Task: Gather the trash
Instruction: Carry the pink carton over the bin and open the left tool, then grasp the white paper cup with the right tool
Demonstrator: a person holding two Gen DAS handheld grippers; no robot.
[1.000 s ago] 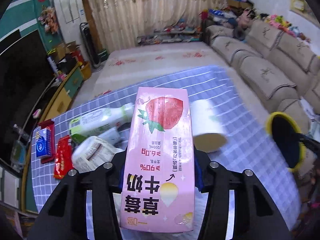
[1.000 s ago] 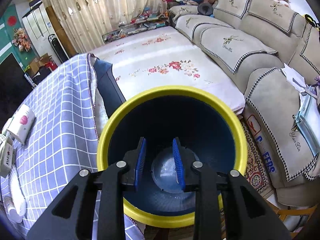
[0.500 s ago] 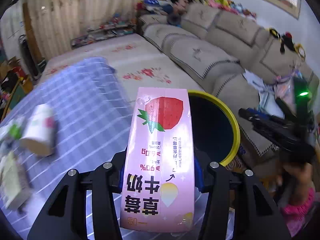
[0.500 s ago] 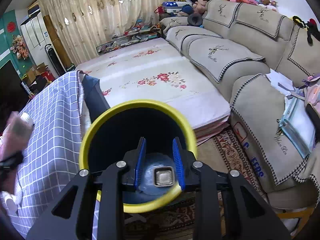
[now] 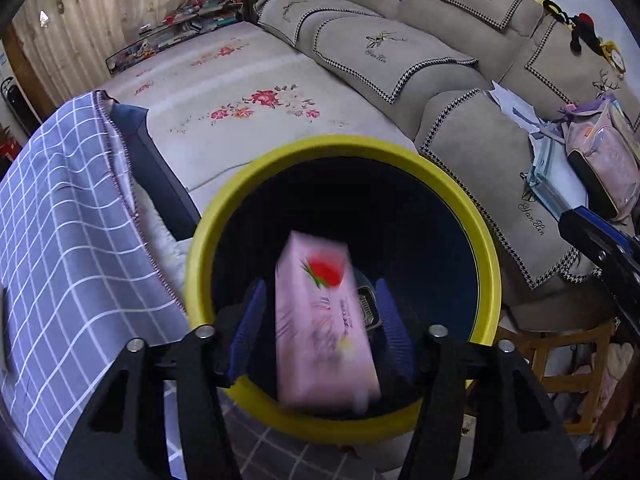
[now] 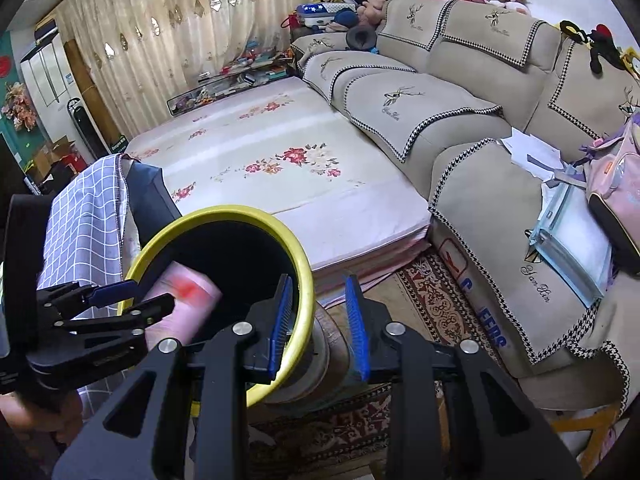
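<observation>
A pink strawberry milk carton (image 5: 320,320) is blurred in mid-fall inside the dark bin with the yellow rim (image 5: 460,200). My left gripper (image 5: 318,286) hangs over the bin's mouth pointing down, and its jaws are opening. The blue pads stand clear of the carton on both sides. From the right wrist view, the carton (image 6: 180,292) slips out of the left gripper (image 6: 144,296) into the bin (image 6: 224,216). My right gripper (image 6: 318,280) is open by a narrow gap above the bin's right rim, holding nothing.
The table with a grey checked cloth (image 5: 60,240) borders the bin on the left. Behind it lies a floral mat (image 5: 240,100), with a beige sofa (image 5: 460,140) to the right. A patterned rug (image 6: 432,300) and a wooden stool (image 5: 560,360) lie below the sofa.
The left gripper swung from above the table to over the bin and let go of the carton, which now drops. In the right wrist view the bin has slid to the left.
</observation>
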